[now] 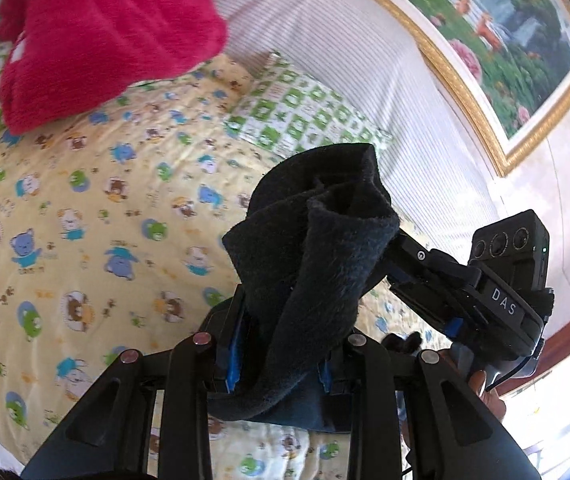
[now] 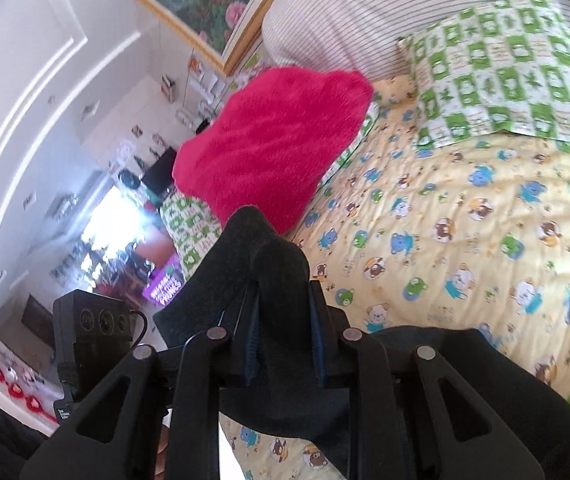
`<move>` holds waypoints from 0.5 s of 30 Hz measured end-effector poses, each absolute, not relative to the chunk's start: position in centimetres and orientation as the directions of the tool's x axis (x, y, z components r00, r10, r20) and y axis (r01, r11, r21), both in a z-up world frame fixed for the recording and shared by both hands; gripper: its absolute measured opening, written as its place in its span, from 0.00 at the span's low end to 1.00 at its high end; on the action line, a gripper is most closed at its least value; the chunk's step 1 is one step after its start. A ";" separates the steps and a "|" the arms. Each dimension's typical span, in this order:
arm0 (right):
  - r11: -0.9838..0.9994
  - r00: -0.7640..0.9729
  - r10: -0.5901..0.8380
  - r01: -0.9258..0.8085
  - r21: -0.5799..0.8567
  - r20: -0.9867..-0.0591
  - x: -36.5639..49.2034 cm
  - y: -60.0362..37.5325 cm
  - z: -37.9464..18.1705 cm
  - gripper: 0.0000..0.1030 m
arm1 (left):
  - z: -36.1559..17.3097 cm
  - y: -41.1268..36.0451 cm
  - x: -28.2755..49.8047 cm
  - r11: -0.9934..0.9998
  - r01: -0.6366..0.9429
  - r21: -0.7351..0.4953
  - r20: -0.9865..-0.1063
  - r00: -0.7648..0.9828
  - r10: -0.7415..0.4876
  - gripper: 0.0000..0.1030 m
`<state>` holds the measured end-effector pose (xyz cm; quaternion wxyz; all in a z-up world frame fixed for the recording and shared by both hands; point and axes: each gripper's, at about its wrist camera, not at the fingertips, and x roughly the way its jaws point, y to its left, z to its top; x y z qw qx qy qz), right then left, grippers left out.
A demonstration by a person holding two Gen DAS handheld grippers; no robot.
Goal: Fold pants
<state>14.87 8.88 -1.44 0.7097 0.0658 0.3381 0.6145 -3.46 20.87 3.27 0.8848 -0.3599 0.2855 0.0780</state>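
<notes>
Left gripper (image 1: 281, 344) clamped on a bunched fold of dark pants (image 1: 317, 256); fabric stands up between the fingers, lifted above the bed (image 1: 85, 200). Right gripper (image 2: 285, 344) likewise clenched on the pants (image 2: 269, 264), also held off the cartoon-print sheet. Beyond: red plush cushion (image 2: 273, 144), green-check pillow (image 2: 501, 76), striped headboard (image 1: 325, 40), framed picture (image 1: 497, 32).

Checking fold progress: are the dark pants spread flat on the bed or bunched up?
Bunched up: the dark pants are pinched in both tools, left tool and right tool, hanging in folds above the bedsheet.
</notes>
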 end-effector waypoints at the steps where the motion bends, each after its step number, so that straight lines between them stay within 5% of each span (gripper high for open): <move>1: 0.240 0.025 0.920 -0.825 0.512 -0.390 14.8 8.1 -1.3 0.23 | 3.5 20.3 -3.1 0.737 -0.331 -0.589 -0.558 0.826 -0.075 0.28; 15: 0.272 0.147 0.956 -0.774 0.572 -0.255 16.3 -1.3 -0.8 0.23 | 6.4 12.6 0.8 0.827 -0.194 -0.528 -0.551 0.819 -0.159 0.28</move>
